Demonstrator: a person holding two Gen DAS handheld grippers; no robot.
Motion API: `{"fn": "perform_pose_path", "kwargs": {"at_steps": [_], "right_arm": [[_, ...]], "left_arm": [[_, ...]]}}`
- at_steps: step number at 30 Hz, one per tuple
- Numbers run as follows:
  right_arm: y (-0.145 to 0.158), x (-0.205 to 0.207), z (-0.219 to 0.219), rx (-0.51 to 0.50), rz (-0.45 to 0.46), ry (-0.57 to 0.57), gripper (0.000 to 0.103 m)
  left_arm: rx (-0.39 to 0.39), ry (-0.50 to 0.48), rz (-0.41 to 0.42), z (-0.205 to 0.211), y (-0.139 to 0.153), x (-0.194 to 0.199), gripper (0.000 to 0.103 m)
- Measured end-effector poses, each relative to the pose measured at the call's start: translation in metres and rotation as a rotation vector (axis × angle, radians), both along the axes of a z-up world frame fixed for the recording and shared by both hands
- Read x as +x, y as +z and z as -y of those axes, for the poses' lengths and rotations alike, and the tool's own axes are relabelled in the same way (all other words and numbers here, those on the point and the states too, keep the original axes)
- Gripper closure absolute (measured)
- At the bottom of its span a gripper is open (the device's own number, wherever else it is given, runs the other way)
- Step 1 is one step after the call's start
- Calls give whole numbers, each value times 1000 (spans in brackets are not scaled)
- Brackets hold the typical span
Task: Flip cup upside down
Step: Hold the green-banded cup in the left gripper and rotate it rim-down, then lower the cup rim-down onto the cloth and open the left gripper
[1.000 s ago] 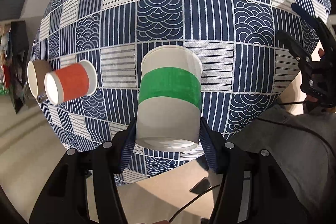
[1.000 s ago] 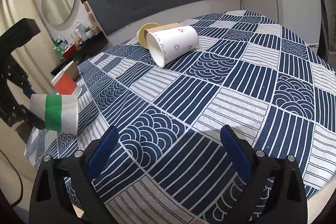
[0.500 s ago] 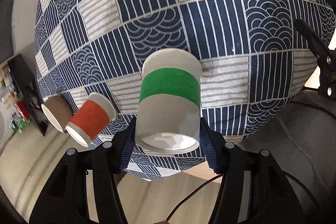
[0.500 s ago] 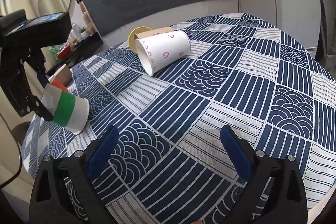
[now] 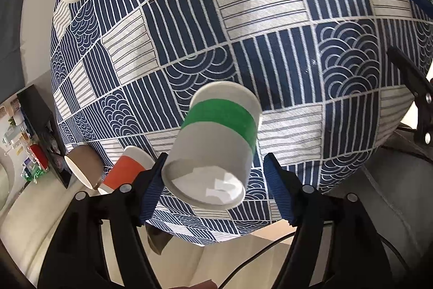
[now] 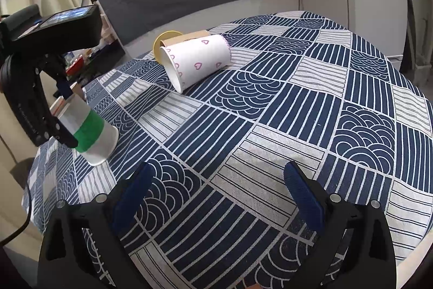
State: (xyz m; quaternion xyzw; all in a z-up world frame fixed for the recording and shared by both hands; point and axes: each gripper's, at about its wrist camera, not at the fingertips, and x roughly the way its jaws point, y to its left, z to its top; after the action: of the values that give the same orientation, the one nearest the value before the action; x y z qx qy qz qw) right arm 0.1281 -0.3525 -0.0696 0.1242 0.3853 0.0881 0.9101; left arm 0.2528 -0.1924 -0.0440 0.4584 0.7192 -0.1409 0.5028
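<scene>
Seen from the left wrist, left to right: at the table's edge, a brown cup (image 5: 81, 167) and an orange cup (image 5: 124, 172), both on their sides, side by side. Next, between the blue pads of the left gripper (image 5: 213, 178), the green-banded cup (image 5: 219, 134), tilted, base toward the camera, mouth toward the patterned tablecloth (image 5: 270, 4). Left pad against the cup wall; right pad just clear of it, so jaws parted, not clamping. At the far right edge, part of the right gripper (image 5: 416, 88).

Seen from the right wrist, left to right: the left gripper (image 6: 65, 126) beside the green-banded cup (image 6: 89, 132), mouth down and leaning over the cloth near the table's left edge; cannot tell whether the rim rests on it. Farther back, a yellow-rimmed cup (image 6: 167, 39) and a heart-print cup (image 6: 197, 61), lying touching. In front, the right gripper (image 6: 216, 188), jaws wide apart, holding nothing, above the cloth.
</scene>
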Motion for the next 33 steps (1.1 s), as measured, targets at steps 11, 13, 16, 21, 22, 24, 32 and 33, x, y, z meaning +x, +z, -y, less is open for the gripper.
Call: {"fn": "perform_pose_path", "kwargs": {"at_steps": [11, 13, 16, 21, 22, 24, 32, 33], "right_arm": [[23, -23, -16, -31, 40, 2, 10], [28, -28, -19, -41, 46, -5, 9], [36, -37, -25, -66, 65, -16, 9], [55, -51, -47, -109, 114, -2, 8], [58, -53, -52, -118, 124, 6, 8], [65, -58, -66, -141, 145, 24, 8], [78, -72, -120, -231, 184, 110, 8], [79, -73, -126, -240, 186, 120, 8]], "left_arm": [[-97, -30, 152, -20, 53, -39, 18], [-122, -25, 201, -28, 68, -47, 14], [-151, -16, 269, -47, 87, -63, 14], [-185, 21, 407, -85, 111, -91, 10], [-203, 34, 431, -93, 116, -99, 9], [-224, 45, 470, -107, 123, -111, 8], [-324, 99, 628, -161, 127, -150, 6], [-336, 114, 667, -165, 126, -153, 6]]}}
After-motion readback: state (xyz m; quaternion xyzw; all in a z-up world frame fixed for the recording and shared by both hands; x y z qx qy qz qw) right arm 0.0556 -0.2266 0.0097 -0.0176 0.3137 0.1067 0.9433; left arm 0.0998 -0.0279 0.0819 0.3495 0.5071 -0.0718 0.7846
